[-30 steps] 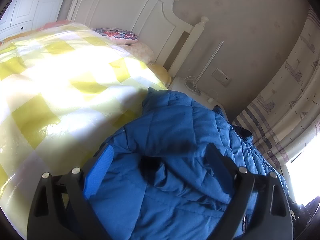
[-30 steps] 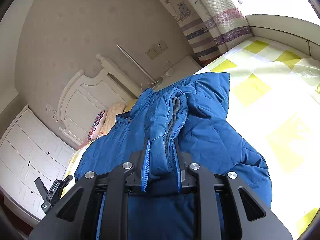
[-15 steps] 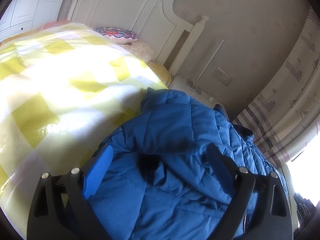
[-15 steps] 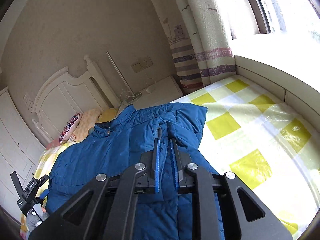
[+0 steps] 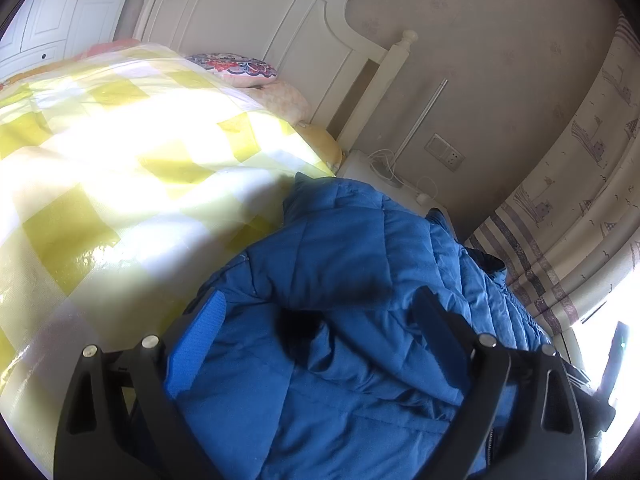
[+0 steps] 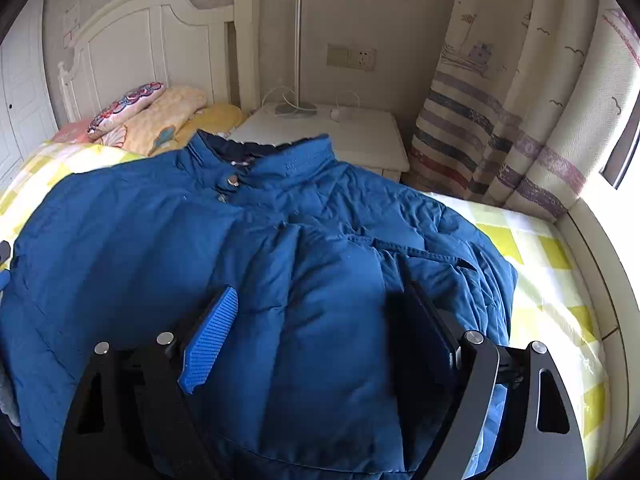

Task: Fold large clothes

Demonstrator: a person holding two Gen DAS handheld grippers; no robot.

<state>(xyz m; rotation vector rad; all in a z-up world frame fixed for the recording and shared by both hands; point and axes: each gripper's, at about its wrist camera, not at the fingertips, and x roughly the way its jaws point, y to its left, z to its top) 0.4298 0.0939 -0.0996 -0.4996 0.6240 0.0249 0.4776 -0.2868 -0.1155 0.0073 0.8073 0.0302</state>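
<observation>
The blue padded jacket [image 6: 280,248] fills the middle of the frame on the checked bedspread [image 6: 532,248] (collar towards the headboard). The right gripper [image 6: 320,320] has just been opening, nothing pinched; the left gripper [image 5: 316,320] stands spread too. Puffy filling may spring the fold open.

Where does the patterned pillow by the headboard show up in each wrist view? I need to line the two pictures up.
Left wrist: patterned pillow upper middle, left of centre, against the white headboard, behind the checked bedspread.
Right wrist: patterned pillow at left, upper half, below the headboard, beyond the blue jacket.
Shared landmark: wall socket above the nightstand.
</observation>
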